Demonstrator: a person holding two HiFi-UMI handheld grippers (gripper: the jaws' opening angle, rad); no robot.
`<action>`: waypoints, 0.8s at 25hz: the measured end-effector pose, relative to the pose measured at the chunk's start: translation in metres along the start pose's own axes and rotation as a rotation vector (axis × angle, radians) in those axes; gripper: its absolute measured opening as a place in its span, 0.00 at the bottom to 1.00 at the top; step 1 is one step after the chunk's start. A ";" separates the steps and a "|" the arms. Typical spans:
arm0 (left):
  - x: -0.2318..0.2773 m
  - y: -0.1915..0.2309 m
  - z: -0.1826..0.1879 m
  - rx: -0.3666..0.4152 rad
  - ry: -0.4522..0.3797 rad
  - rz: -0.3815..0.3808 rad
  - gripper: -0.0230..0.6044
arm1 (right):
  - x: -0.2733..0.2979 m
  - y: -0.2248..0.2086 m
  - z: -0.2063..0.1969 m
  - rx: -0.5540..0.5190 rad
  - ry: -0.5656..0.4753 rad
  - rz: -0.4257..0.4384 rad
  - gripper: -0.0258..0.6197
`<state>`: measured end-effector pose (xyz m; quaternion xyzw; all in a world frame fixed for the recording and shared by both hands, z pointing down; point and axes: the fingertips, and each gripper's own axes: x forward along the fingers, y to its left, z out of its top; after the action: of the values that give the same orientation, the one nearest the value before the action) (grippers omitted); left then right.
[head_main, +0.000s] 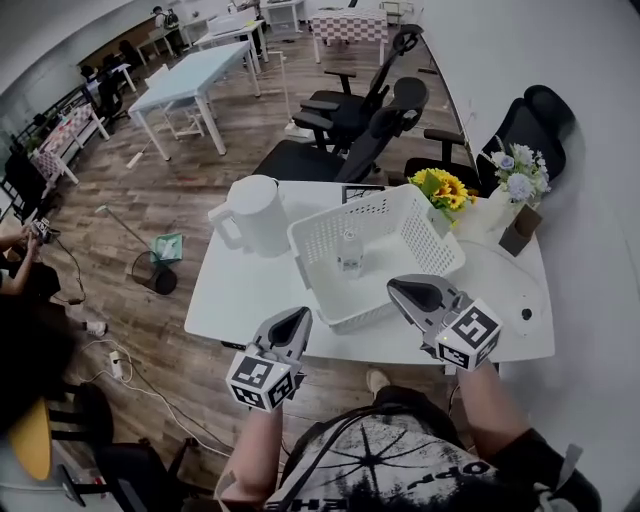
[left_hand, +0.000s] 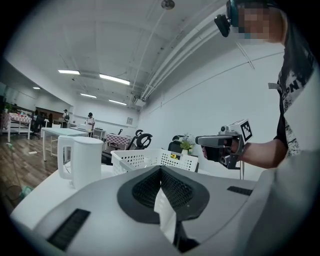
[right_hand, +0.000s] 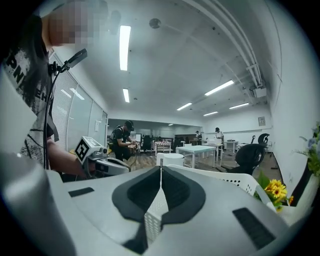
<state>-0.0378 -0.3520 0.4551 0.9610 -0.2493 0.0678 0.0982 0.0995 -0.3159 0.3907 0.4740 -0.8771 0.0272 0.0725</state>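
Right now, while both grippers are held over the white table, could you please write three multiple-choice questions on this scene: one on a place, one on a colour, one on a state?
1. Where does the small clear container stand?
A) inside the white perforated plastic basket
B) on the wooden floor
C) on top of the white jug

2. What colour are the large-headed flowers at that basket's far right corner?
A) red
B) yellow
C) black

3. How do the jaws of the left gripper and the right gripper stand?
A) wide apart
B) shut on a cup
C) together, with nothing between them

Answers:
1 A: the head view shows it upright on the basket's bottom.
2 B: their petals are bright yellow.
3 C: each gripper view shows its pads meeting on one line.
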 end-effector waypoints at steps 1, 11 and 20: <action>0.003 0.002 0.001 -0.002 -0.002 0.009 0.05 | 0.003 -0.005 0.003 -0.011 0.005 0.010 0.08; 0.015 0.017 0.005 -0.035 -0.010 0.089 0.05 | 0.043 -0.042 0.020 -0.122 0.118 0.124 0.08; 0.017 0.032 -0.002 -0.071 -0.007 0.161 0.05 | 0.090 -0.063 -0.005 -0.212 0.284 0.224 0.11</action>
<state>-0.0390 -0.3874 0.4648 0.9340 -0.3284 0.0633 0.1257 0.1042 -0.4247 0.4078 0.3545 -0.9032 0.0091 0.2416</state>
